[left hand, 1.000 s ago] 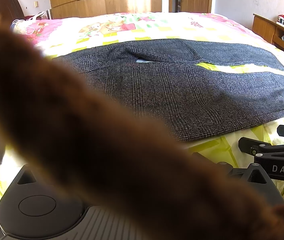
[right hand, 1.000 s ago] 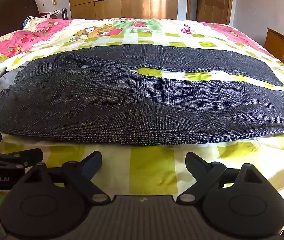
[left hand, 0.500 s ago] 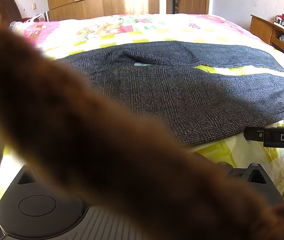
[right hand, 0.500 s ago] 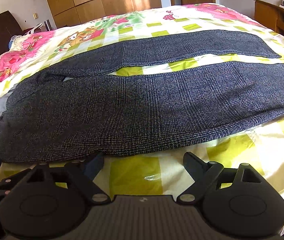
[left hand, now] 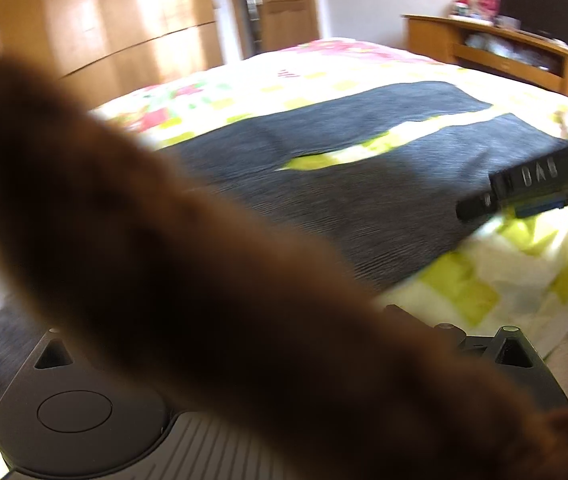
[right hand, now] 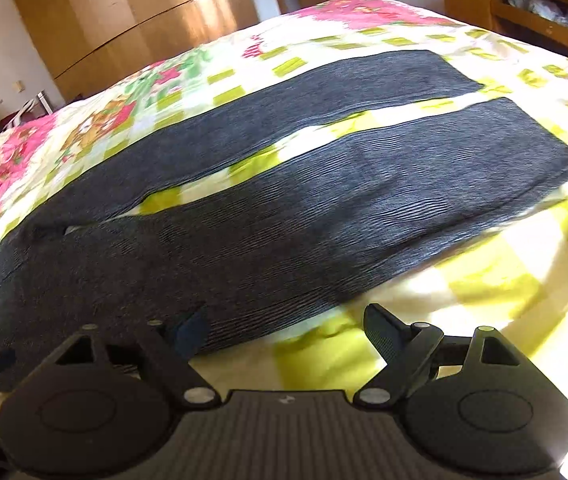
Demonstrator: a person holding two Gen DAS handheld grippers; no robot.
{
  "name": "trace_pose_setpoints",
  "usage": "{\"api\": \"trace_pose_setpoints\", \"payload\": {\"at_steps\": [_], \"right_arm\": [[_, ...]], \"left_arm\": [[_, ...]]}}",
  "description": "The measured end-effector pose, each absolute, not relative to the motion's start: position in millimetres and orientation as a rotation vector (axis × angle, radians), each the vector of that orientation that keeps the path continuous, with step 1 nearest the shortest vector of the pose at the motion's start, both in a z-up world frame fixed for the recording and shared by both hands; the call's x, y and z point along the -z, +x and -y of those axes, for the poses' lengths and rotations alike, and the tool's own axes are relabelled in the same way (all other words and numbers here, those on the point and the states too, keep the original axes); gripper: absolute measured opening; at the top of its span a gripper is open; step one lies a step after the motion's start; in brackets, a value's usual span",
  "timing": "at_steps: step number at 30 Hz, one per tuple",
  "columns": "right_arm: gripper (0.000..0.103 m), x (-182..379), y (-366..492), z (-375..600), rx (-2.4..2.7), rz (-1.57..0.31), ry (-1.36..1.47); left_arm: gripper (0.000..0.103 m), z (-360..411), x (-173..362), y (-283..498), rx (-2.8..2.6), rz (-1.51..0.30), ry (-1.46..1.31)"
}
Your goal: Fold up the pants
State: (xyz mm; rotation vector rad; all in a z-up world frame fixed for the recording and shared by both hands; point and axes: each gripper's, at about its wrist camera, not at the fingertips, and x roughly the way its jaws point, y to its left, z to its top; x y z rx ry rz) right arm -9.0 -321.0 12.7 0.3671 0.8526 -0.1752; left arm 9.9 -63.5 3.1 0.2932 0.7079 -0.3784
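- My right gripper (right hand: 284,328) hangs low over the near edge of the bed, its two fingers spread wide with nothing between them; the left finger (right hand: 190,330) sits over the near hem of the fabric, though I cannot tell if it touches.
- My left gripper's fingers are hidden: a blurred brown furry mass (left hand: 204,300) crosses the left wrist view from upper left to lower right, so I cannot tell how far they stand apart or whether they have hold of anything.
- The dark grey pants (right hand: 284,216) lie flat and unfolded on the bedspread (right hand: 484,288), waist to the left, both legs running to the right with a narrow strip of bedspread showing between them.
- The bedspread is white with yellow-green squares near me and pink flowers and cartoon animals farther back.
- In the left wrist view, the right gripper's black body, lettered in white, reaches in from the right just beside the near leg's cuff.
- Behind the bed stands a wooden wardrobe (right hand: 132,16) and a wooden door (left hand: 284,4) against a pale wall.
- On the right, a low wooden shelf unit (left hand: 504,52) carries a dark screen and small cluttered items, too blurred to name.
- Both views are smeared by motion.
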Motion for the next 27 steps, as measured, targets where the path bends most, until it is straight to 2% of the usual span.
{"api": "trace_pose_setpoints", "payload": {"at_steps": [8, 13, 14, 15, 16, 17, 20, 27], "right_arm": [[0.095, -6, -3, 434, 0.469, -0.780, 0.479], [0.085, 6, 9, 477, 0.518, -0.739, 0.597], [0.079, 5, 10, 480, 0.524, -0.726, 0.613], [0.059, 5, 11, 484, 0.531, -0.718, 0.622], [0.047, 6, 12, 488, 0.538, -0.720, 0.636], [0.028, 7, 15, 494, 0.536, -0.727, 0.662], [0.022, 11, 18, 509, 0.498, -0.715, 0.726], [0.019, -5, 11, 537, 0.552, -0.683, 0.658]], "left_arm": [[0.103, 123, 3, 32, 0.533, -0.716, 0.298], [0.103, 162, 7, 49, 0.593, -0.718, 0.315], [0.103, 169, 9, 52, 0.600, -0.721, 0.321], [0.103, 174, 11, 55, 0.606, -0.724, 0.325], [0.103, 180, 12, 58, 0.611, -0.728, 0.327], [0.103, 184, 13, 59, 0.617, -0.733, 0.327], [0.103, 193, 16, 63, 0.632, -0.744, 0.335], [0.103, 213, 16, 66, 0.661, -0.753, 0.329]]}}
